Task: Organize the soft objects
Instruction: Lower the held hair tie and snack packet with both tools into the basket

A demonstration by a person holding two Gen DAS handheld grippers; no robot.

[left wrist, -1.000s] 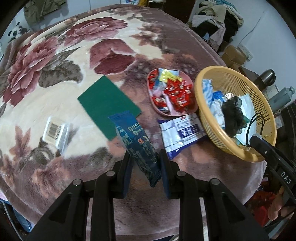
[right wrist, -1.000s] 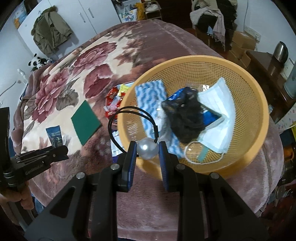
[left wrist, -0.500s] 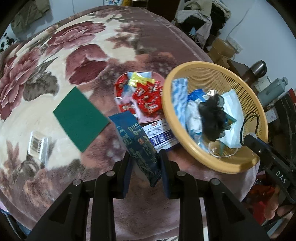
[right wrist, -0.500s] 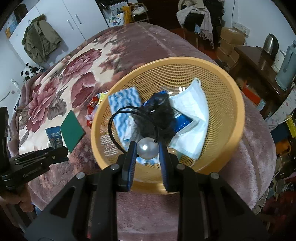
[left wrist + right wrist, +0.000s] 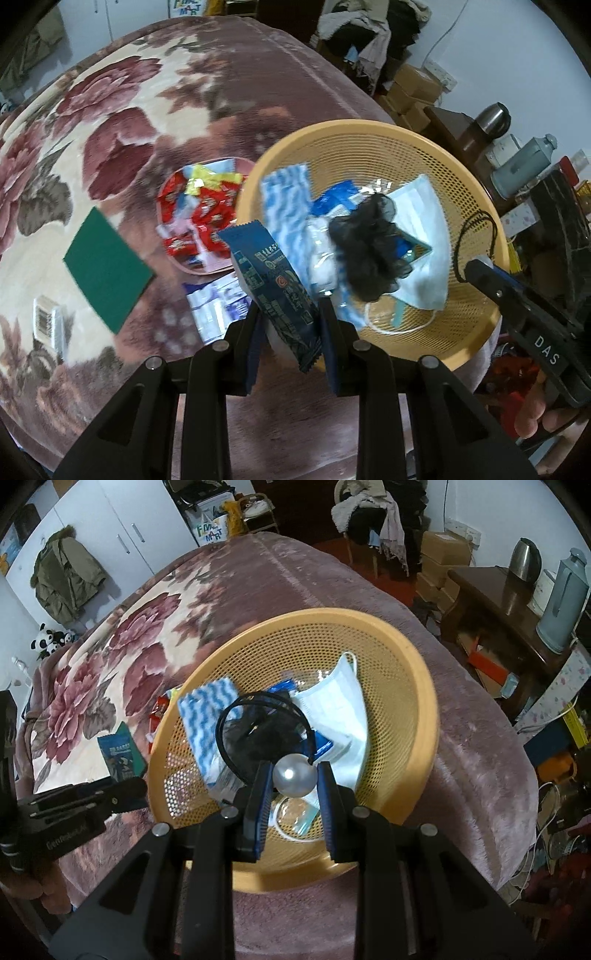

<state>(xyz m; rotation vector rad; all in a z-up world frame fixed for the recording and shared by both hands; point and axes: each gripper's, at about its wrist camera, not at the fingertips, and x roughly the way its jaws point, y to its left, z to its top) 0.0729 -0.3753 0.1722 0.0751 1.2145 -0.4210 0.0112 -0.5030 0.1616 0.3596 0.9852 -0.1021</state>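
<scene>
Grippers first, since they sit nearest your lenses. Your left gripper (image 5: 290, 332) is clamped on a dark blue packet (image 5: 275, 291), which stands up between the pads with its top serrated edge over the near-left rim of the orange basket (image 5: 480, 325). Your right gripper (image 5: 293, 781) pinches a pearl bead (image 5: 294, 776) fixed to a black hair tie (image 5: 266, 716), and the loop arches forward above the basket's inside.

Beneath the right gripper, the basket's near rim lies just past the fingertips. Inside it lie a white face mask (image 5: 341, 701) towards the right, a black mesh scrunchie (image 5: 369, 247) in the middle, a blue-and-white wavy cloth (image 5: 208, 712) against the left wall, and a blue wrapper partly buried under the mask. The right half of the basket floor, beyond the mask, shows bare mesh.

On your left, just beside the basket on the floral blanket (image 5: 110, 122), a white-and-blue packet (image 5: 218, 306) lies flat, and behind it a pink dish (image 5: 207, 271) of red sweets touches the basket's rim. Further left a green pad (image 5: 107, 273) lies flat with open blanket around it, and a barcode-labelled packet (image 5: 48, 323) sits near the blanket's left edge.

Past the basket, the blanket runs wide and bare to its far edge. To the right it drops off close behind the basket's rim.
</scene>
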